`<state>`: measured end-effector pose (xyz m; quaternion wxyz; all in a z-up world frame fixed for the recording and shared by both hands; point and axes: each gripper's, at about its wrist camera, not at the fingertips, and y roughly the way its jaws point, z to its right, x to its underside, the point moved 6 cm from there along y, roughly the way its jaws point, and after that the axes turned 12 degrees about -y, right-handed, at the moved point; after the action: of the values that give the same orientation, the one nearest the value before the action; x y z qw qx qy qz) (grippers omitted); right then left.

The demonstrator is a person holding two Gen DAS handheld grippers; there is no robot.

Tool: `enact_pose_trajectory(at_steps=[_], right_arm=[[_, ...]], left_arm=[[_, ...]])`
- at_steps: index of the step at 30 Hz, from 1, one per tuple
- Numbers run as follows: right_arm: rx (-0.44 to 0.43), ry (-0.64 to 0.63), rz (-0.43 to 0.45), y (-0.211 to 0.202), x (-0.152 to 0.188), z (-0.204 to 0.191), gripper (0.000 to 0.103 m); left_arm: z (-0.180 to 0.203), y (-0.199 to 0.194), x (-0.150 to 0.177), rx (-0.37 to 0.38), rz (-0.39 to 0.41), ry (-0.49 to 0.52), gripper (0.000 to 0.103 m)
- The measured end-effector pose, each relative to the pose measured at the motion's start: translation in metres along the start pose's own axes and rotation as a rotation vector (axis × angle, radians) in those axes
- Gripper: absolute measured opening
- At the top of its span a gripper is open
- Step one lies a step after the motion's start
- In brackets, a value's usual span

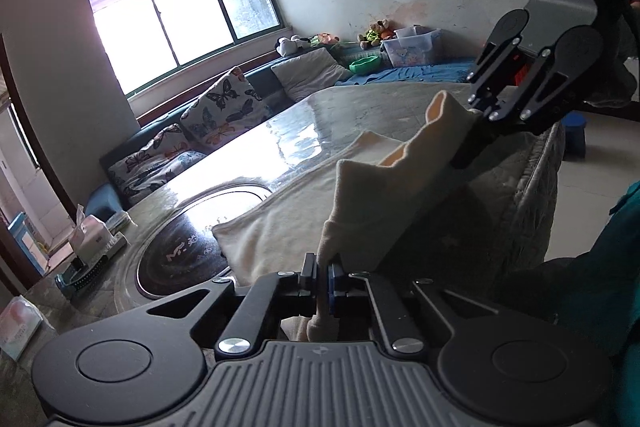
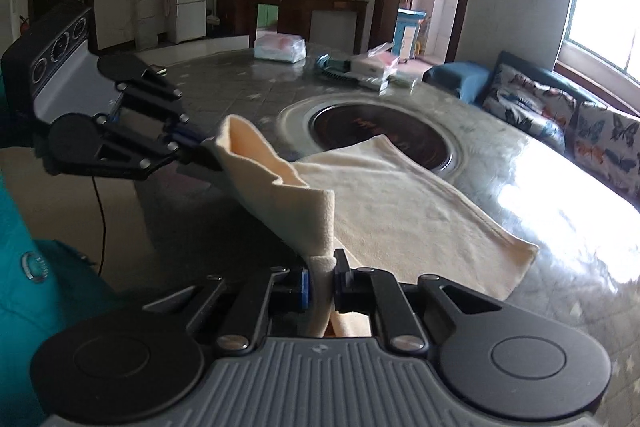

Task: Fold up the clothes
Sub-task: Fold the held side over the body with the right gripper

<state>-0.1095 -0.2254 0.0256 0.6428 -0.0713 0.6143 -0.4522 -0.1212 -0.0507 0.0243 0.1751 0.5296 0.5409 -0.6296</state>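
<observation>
Jaws, both pairs: closed on cloth. Left gripper pinches one near corner of the cream-coloured soft fabric garment; right gripper pinches the other, so the near edge hangs raised between them while the far part lies flat on the table.
Purpose, judged: lifting the near edge by two corners suits carrying it over the flat part for a fold.
Support: grey stone-patterned round table, glossy.
Surroundings: dark round inset cooktop partly under the garment's far edge; white plastic-wrapped packages and tissue box well apart; butterfly-print cushions on a sofa beyond.
Obstructions: none visible across the flat cloth.
</observation>
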Motion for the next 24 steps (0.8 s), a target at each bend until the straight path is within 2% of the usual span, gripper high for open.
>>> enact_pose_trajectory(at_steps=[4,8,13,17,20,24], right_arm=[[0.003,0.042,0.002,0.0,-0.001,0.005,0.009],[0.022,0.086,0.013,0.004,-0.006,0.029,0.009],[0.046,0.142,0.018,0.019,-0.013,0.077,0.009],[0.078,0.206,0.001,0.053,-0.015,0.128,0.009],[0.1,0.287,-0.02,0.086,-0.007,0.159,0.01],[0.155,0.403,-0.021,0.116,0.013,0.182,0.019]], left_arm=[[-0.009,0.016,-0.013,-0.024,0.02,-0.012,0.006],[-0.024,0.048,-0.036,-0.052,0.04,-0.034,0.006],[-0.042,0.09,-0.065,-0.091,0.06,-0.061,0.006],[-0.056,0.147,-0.076,-0.147,0.021,-0.086,0.006],[-0.065,0.189,-0.071,-0.173,-0.032,-0.128,0.009],[-0.081,0.217,-0.058,-0.231,-0.08,-0.224,0.017]])
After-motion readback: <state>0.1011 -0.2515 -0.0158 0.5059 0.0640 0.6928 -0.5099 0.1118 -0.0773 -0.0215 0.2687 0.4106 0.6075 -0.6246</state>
